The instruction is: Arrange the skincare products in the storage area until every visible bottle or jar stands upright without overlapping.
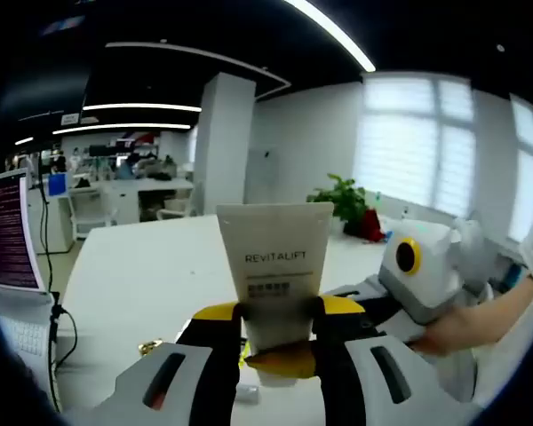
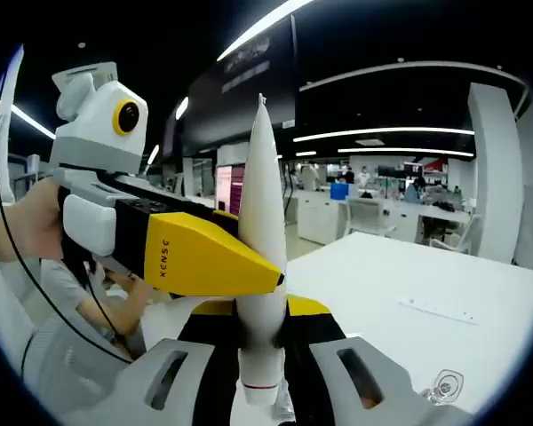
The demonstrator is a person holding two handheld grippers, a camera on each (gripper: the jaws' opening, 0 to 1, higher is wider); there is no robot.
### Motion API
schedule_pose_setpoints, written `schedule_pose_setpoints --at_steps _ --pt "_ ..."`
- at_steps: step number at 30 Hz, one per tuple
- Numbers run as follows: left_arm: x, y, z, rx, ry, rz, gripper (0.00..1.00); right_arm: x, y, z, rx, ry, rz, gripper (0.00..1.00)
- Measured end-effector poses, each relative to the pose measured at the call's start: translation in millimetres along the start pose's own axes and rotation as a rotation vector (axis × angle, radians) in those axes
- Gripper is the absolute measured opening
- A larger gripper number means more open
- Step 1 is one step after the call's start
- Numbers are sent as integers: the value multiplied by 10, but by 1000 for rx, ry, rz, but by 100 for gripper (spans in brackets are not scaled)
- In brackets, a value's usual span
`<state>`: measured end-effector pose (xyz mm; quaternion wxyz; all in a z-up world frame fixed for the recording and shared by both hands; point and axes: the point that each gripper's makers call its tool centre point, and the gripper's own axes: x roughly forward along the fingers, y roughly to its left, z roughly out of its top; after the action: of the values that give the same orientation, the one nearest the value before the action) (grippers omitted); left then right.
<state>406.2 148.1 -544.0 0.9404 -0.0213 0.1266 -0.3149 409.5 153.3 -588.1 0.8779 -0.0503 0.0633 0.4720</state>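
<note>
Tube work is midway, as we judge it: we hold the white Revitalift tube [image 1: 274, 266] in the air above the white desk [image 1: 151, 275], both the left gripper [image 1: 276, 342] and the right gripper [image 2: 262, 342] clenched on it, cap end low. Standing it upright is not yet done; no storage area or other bottles can be made out.

Tube [image 1: 274, 266] lower end hidden between claw jaws, barcode print blurred, laptop [image 1: 9, 257] cropped.
</note>
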Motion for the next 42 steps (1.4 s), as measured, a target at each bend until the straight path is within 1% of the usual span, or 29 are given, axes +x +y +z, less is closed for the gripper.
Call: schedule_pose_setpoints --at_steps 1,3,5,7,9,12,13,14,15,16,17,18,19,20,21,22,23,24,25,26,28,30,31,33,35,38,40,41,42 --pt "-9 -31 11 5 -4 -18 34 -23 1 7 -3 -4 6 17" --pt "-39 -76 42 -19 -20 -62 34 -60 13 28 14 -20 37 17" --pt "-80 -107 78 16 -37 -86 33 -81 9 -1 -4 -5 46 17" --pt "-111 -168 85 53 -23 -115 33 -102 21 -29 -33 6 57 17" --pt "-137 -199 109 78 -22 -146 32 -128 35 -48 -23 4 75 17" --pt "-174 -242 107 90 -9 -201 30 -185 91 -33 -11 -16 117 17" --pt "-195 -221 120 106 -10 -221 32 -199 130 -31 -14 -19 146 17" --pt "-210 -235 119 110 -6 -244 34 -236 210 -28 -21 -21 197 17" --pt "-232 -268 94 105 14 -289 35 -256 223 -22 -28 -26 204 17" --pt "-240 -275 82 104 23 -302 38 -307 345 -11 -20 -32 283 17" --pt "-260 -308 97 96 18 -341 40 -330 367 8 -21 -44 295 17" --pt "-272 -335 139 97 -6 -360 42 -372 405 28 -19 -50 316 17" --pt "-305 -401 141 103 -1 -403 45 -407 471 40 -17 -53 363 17" --pt "-326 -454 150 101 0 -431 45 -441 513 53 -22 -57 391 17" --pt "-345 -505 150 111 2 -460 45 -466 537 66 -34 -57 401 17" --pt "-362 -564 142 135 12 -482 44 -497 594 66 -35 -52 438 17" --pt "-361 -591 152 148 8 -485 43 -502 575 67 -39 -54 426 17" --pt "-370 -656 138 171 16 -505 41 -511 581 60 -40 -51 436 17" --pt "-367 -682 116 183 28 -507 38 -539 611 41 -42 -47 469 17" --pt "-354 -694 103 192 33 -501 36 -542 608 32 -46 -45 469 17" --pt "-337 -738 20 239 67 -502 30 -549 635 13 -52 -35 481 17" --pt "-319 -765 -2 241 72 -500 27 -555 642 -8 -59 -28 482 18" --pt "-303 -882 -29 241 83 -505 25 -561 641 -24 -59 -23 485 18" --pt "-276 -902 -44 235 91 -488 25 -571 632 -43 -62 -20 483 18" --pt "-253 -953 -62 221 103 -488 24 -586 631 -59 -64 -15 486 18" --pt "-219 -1009 -90 227 120 -480 24 -613 592 -104 -65 -5 491 18" --pt "-191 -989 -111 228 142 -477 24 -631 580 -136 -69 4 498 18" --pt "-186 -937 -119 227 149 -477 24 -638 573 -149 -70 9 498 18" --pt "-163 -922 -133 224 165 -465 24 -646 560 -161 -69 12 499 18"
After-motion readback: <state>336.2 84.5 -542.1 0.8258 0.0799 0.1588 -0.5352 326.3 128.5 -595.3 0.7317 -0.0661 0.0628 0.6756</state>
